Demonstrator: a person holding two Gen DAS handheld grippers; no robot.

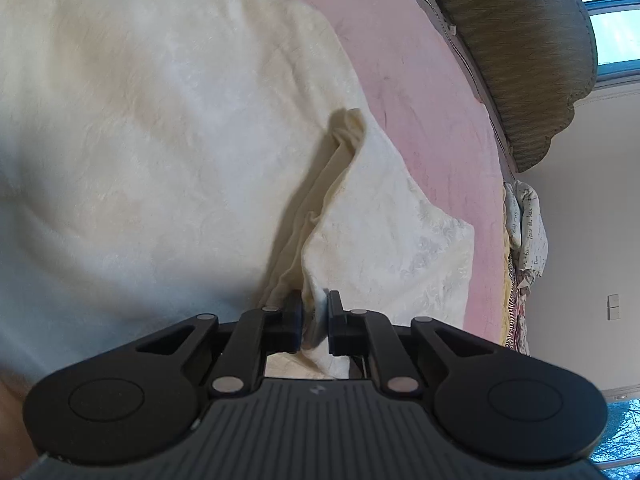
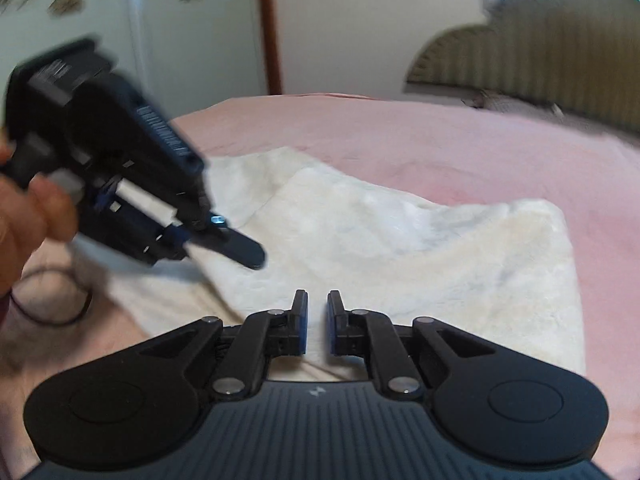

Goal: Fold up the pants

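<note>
Cream-white pants [image 1: 160, 120] lie spread on a pink bed sheet [image 1: 420, 100]. My left gripper [image 1: 314, 300] is shut on a raised fold of the pants' edge, and the cloth bunches up between its pads. In the right wrist view the same pants [image 2: 400, 240] lie flat ahead. My right gripper [image 2: 317, 300] hovers over their near edge, jaws almost together with nothing between them. The left gripper [image 2: 246, 252] shows at the left of that view, held by a hand [image 2: 32, 216], with its fingers down on the cloth.
An olive ribbed headboard [image 2: 540, 60] stands at the far side of the bed. Pillows [image 1: 528, 232] are stacked by the bed's edge. A dark cable [image 2: 52, 312] loops on the sheet at the left. White walls and a window lie beyond.
</note>
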